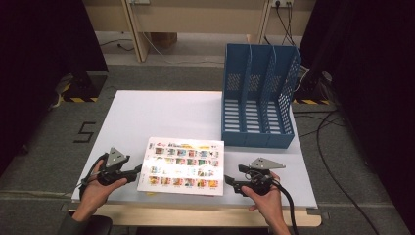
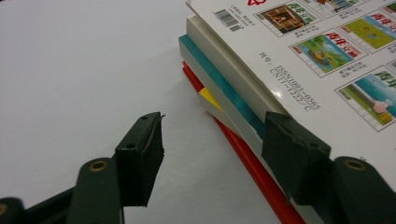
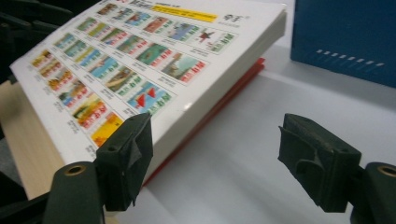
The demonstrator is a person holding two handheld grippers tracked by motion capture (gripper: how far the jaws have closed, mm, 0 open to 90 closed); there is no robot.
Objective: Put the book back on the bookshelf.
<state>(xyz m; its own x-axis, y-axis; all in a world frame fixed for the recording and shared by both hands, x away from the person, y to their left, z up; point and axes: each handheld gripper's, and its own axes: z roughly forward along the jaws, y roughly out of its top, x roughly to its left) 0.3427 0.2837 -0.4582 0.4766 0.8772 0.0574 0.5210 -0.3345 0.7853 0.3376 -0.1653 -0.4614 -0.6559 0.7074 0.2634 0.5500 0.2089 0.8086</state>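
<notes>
A: Where's the stack of magazines with the white picture-grid cover (image 1: 182, 165)?

B: Lying flat near the front edge of the white table (image 1: 161, 115), between both tools and well apart from the empty blue plastic three-slot file rack (image 1: 258, 95)

A: And the grips?

B: Left gripper (image 2: 212, 144) has its jaws apart, one against the stack's edge. Right gripper (image 3: 229, 154) gapes beside the corner, clamping nothing. I'd say lifting and filing all remain
</notes>
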